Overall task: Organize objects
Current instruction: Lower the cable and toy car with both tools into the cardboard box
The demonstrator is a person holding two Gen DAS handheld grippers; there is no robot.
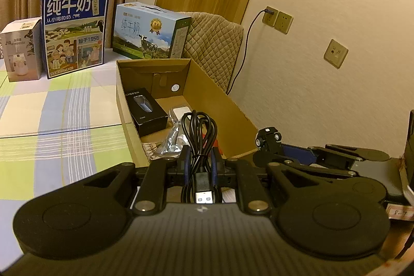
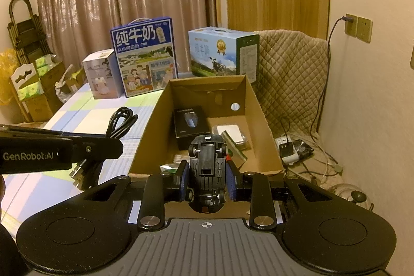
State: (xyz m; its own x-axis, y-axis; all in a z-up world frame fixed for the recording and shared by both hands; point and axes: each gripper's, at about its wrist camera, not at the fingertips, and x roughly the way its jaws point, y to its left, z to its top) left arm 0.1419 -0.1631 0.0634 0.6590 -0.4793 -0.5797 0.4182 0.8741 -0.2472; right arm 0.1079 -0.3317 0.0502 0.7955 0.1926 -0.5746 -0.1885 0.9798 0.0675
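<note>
Pinching a coiled black USB cable [image 1: 201,144], the left gripper [image 1: 200,159] is being held just short of the near end of an open cardboard box [image 1: 227,105]; its blue-padded fingers [image 1: 184,164] are drawn close together on the bundle, whose loops are standing up ahead of the pads while the USB-A plug [image 1: 204,197] is hanging back toward the camera. A black toy car [image 2: 207,167] is being gripped by the right gripper [image 2: 207,181], its fingers [image 2: 232,184] pressed against the car's sides; the car is being held underside up, wheels and chassis showing, over the near end of the same box.

The box is being carried at the right edge of a desk covered in a checked cloth [image 1: 64,105]. Inside it, a black product box [image 1: 146,110] printed with a shaver is lying along the left wall, with a small white device [image 2: 230,134] beside it and a clear plastic wrapper [image 1: 170,139] nearer the front. Two milk cartons [image 1: 75,30] are standing at the far edge of the desk, a white humidifier box [image 1: 22,48] to their left.
</note>
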